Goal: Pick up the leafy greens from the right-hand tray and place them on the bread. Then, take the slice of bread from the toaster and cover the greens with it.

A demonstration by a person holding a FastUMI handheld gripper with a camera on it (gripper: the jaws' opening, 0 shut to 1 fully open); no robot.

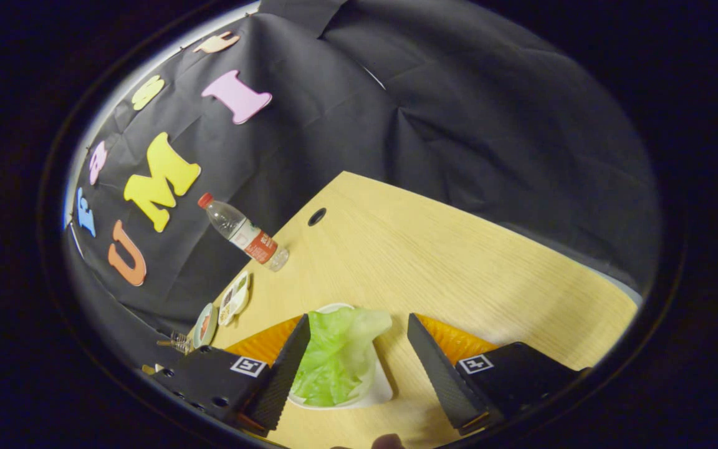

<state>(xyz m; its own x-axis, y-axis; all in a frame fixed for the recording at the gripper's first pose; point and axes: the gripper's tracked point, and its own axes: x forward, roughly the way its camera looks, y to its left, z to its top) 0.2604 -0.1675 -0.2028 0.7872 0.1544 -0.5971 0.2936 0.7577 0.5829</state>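
The gripper [359, 352] is held wide open, nothing grasped. The lettuce leaf [337, 355] is seen lying in its white tray [382, 391] on the desk [434, 262], between the fingers, nearer the left one. Everything is judged still to be done: lettuce unlifted, bread uncovered.

The gripper [356, 346] hangs tilted, its 2 fingers [284, 368] spread wide apart with a broad gap between the tips. Neither finger presses on anything. The finger on the left sits slightly lower and nearer than the one on the right.
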